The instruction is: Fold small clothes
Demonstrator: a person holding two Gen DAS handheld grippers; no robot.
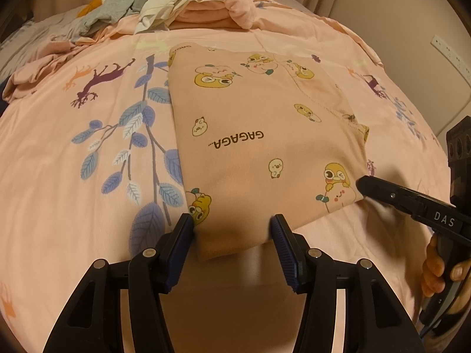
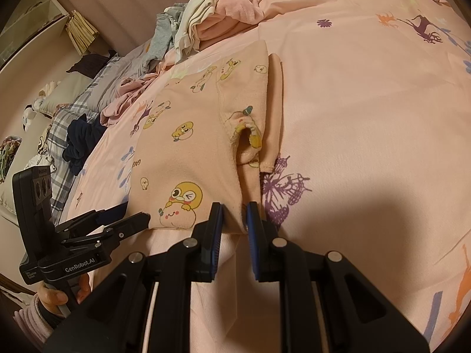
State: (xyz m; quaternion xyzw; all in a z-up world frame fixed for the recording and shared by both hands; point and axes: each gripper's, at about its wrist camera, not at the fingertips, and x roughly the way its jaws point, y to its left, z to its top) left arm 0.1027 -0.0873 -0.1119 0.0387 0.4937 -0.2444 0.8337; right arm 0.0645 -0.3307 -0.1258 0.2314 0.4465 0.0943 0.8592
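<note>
Bed with pink, leaf- and deer-printed duvet (image 1: 73, 123); beige wall (image 1: 382, 6) beyond. Heaped clothes (image 1: 176, 3) at the far end. Folded peach cartoon-print garment (image 1: 259, 135) lies mid-bed, long axis running away from both cameras. Left gripper (image 1: 232, 229), jaws apart, straddles its near edge; right gripper (image 2: 234, 220), jaws apart, straddles a corner fold.

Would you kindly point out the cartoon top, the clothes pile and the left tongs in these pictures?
Cartoon top (image 1: 250, 135): left wrist view, its printed front near the lettering.
Clothes pile (image 1: 200, 3): left wrist view, the cream layers at the back.
Left tongs (image 2: 132, 216): right wrist view, between the fingertips.
</note>
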